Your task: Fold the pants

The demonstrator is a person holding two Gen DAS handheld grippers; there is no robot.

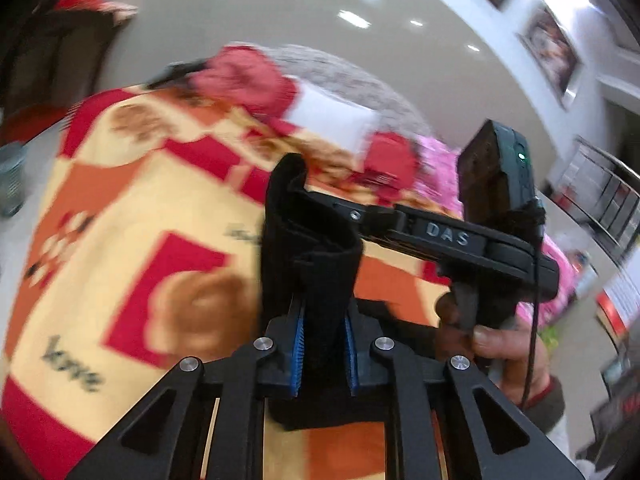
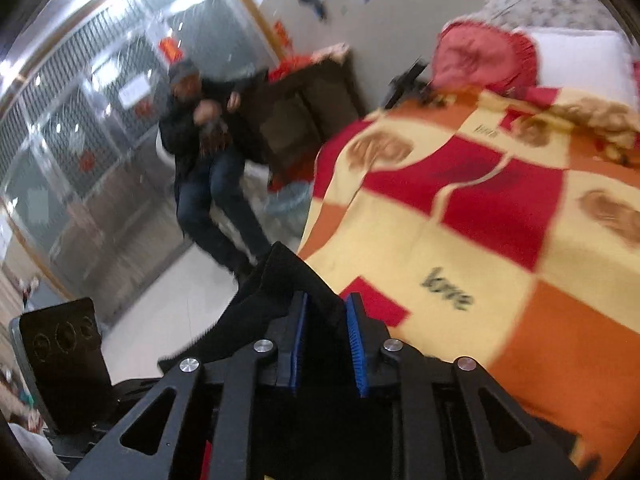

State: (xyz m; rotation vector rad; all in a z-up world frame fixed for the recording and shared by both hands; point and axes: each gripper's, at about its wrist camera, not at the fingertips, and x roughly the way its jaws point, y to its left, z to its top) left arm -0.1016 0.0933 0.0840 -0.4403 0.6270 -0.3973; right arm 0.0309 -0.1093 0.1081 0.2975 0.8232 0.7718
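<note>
Behind your bed (image 2: 460,248) sat a person (image 2: 208,152); pillows (image 1: 248,76) crowded its head, while both claws, left (image 1: 324,344) and right (image 2: 326,344), pinched the black pants (image 1: 312,248).

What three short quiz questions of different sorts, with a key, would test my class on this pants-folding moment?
1. True or false: the left hand-held gripper is shut on the black pants.
2. What does the right hand-held gripper pinch? A) black pants B) white pillow C) nothing
3. Which word is printed on the checked blanket?

Key: 1 true; 2 A; 3 love
</note>
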